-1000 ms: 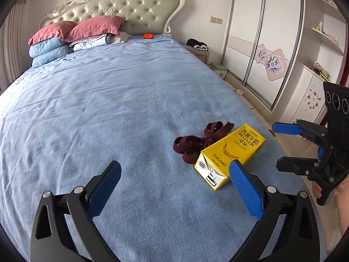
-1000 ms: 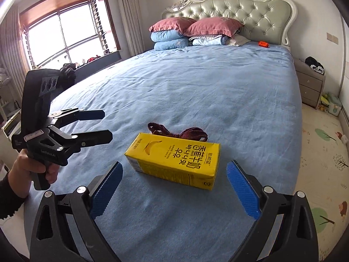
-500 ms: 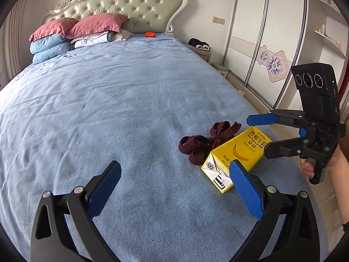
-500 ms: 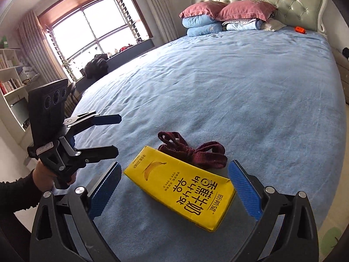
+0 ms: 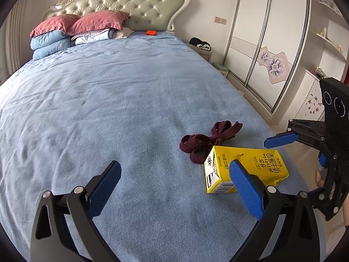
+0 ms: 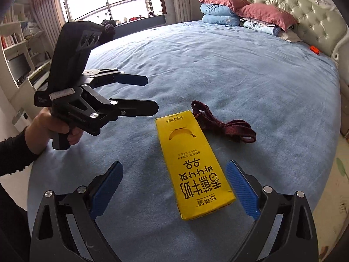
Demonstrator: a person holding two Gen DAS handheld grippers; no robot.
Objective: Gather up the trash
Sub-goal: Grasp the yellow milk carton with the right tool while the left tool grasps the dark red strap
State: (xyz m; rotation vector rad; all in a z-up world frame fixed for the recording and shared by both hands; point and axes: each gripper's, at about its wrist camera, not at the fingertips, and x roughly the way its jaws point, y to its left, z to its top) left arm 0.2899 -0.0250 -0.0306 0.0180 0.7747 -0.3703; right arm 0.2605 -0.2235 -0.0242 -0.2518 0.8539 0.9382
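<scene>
Right claw (image 6: 172, 193) swung, closing astride yellow carton (image 6: 192, 166) (untouched).

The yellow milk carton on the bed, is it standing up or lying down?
Lying down. The yellow milk carton rests flat on its broad side on the blue bedspread, banana print facing up.

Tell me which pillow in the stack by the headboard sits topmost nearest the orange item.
The pink pillow on the right of the left wrist view, atop the folded bedding; the other pink pillow lies farther from the orange item, over blue pillows.
</scene>
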